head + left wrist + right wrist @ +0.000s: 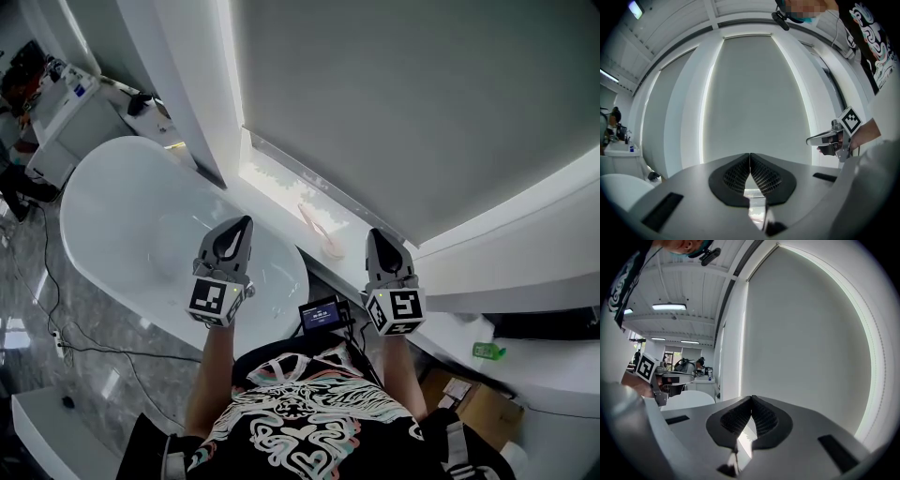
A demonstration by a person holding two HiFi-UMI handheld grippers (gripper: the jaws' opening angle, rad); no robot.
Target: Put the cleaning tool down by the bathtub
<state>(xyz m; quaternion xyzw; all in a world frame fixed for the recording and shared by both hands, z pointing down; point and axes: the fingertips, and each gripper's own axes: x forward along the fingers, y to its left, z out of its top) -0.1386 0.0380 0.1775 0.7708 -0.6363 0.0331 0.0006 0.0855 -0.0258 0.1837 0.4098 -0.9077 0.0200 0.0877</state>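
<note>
- Both grippers are held up at chest height in front of the person, pointing at the window blind [422, 103] and not at any object. Looks like a neutral, hands-off pose.
- Left gripper [750, 157]: jaws pressed together, pads meeting at the tip, nothing btwn them. It hangs over the near end of the bathtub [112, 206] w/o touching it.
- Right gripper [751, 399]: jaws likewise closed on nothing, raised just in front of the window ledge [281, 183].
- Cleaning tool [319, 232]: a thin pinkish handle w/ a paler head, lying flat on the ledge along the tub's far rim, btwn the two grippers as seen from the head view and apart from both.
- My read: it's laid there because the ledge is flat and sits right beside the tub, so it's within reach and won't slide into the basin. Task looks done, or nearly.
- The shut, empty jaws fit that: nothing left to carry, so no reason to hold them open.
- Can't tell if the tool's head overhangs the ledge edge; too small to judge.
</note>
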